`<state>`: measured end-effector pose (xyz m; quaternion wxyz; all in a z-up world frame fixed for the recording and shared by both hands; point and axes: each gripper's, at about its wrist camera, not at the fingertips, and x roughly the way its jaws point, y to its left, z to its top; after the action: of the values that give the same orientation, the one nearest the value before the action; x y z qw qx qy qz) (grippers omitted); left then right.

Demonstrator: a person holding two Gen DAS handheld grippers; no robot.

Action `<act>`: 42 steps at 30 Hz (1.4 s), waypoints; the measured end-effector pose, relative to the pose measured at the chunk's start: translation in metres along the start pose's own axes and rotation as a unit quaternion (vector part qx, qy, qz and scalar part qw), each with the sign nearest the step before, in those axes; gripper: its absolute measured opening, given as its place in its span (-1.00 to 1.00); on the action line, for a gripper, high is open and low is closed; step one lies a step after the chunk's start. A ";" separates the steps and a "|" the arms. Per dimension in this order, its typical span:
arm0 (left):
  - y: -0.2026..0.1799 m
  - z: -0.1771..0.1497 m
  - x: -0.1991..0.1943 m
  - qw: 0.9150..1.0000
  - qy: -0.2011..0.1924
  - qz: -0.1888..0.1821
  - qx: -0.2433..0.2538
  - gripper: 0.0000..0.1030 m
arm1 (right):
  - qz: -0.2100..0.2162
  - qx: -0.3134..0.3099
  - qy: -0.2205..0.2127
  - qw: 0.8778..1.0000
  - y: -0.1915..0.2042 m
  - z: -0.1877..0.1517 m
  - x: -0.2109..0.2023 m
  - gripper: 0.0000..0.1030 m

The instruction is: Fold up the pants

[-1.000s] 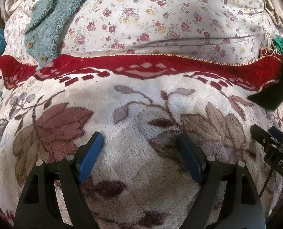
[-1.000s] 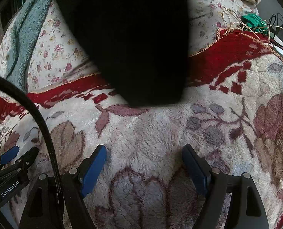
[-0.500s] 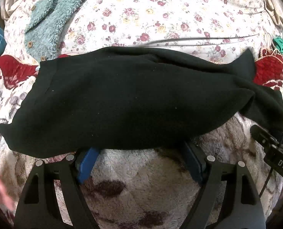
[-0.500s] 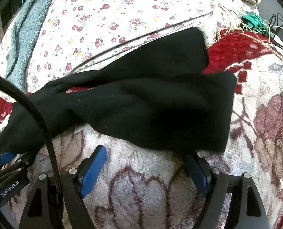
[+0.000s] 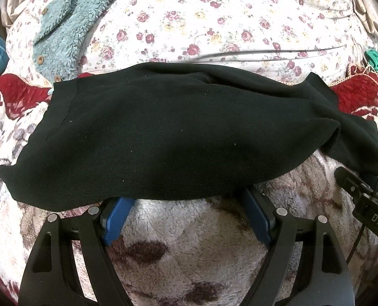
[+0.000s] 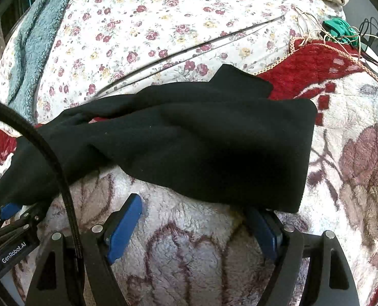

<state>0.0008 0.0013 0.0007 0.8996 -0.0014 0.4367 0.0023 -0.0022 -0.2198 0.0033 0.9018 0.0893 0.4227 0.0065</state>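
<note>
Black pants (image 5: 178, 137) lie crosswise on the fleece blanket (image 5: 189, 232), legs overlapped unevenly. Left gripper (image 5: 186, 199) and right gripper (image 6: 196, 211) both released, 2 jaws apart, tips under the near hem. Risk: pinching blanket pile along with the hem

We see the pants (image 5: 178, 137) lying across the blanket (image 5: 189, 234), just ahead of both grippers, with the sheet (image 5: 227, 25) behind and a fleece garment (image 5: 69, 25) far left

Both wrist cameras sitting low over bed, facing forward, sharing close view of black pants (image 5: 178, 137) (image 6: 194, 142).
</note>
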 end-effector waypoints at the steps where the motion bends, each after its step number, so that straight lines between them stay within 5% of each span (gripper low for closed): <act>1: 0.000 0.000 0.000 1.000 0.000 0.001 0.001 0.58 | 0.000 0.000 0.000 1.000 0.000 0.000 0.000 0.56; 16: 0.003 0.000 -0.007 1.000 0.015 -0.010 0.024 0.58 | -0.002 -0.004 0.023 1.000 0.003 0.007 0.001 0.58; 22: 0.009 -0.006 -0.034 0.999 -0.001 -0.023 0.026 0.57 | 0.067 0.039 0.002 0.997 0.001 0.004 -0.023 0.47; 28: 0.017 -0.004 -0.063 0.999 -0.015 -0.036 0.013 0.57 | 0.077 -0.006 -0.039 0.996 0.027 0.003 -0.054 0.47; 42: 0.054 -0.012 -0.085 0.998 -0.007 -0.050 -0.029 0.57 | 0.138 0.048 -0.021 0.989 0.028 -0.009 -0.069 0.47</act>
<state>-0.0613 0.0550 0.0598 0.9011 -0.0492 0.4298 -0.0302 -0.0517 -0.1969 0.0549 0.8956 0.1900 0.3874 0.1087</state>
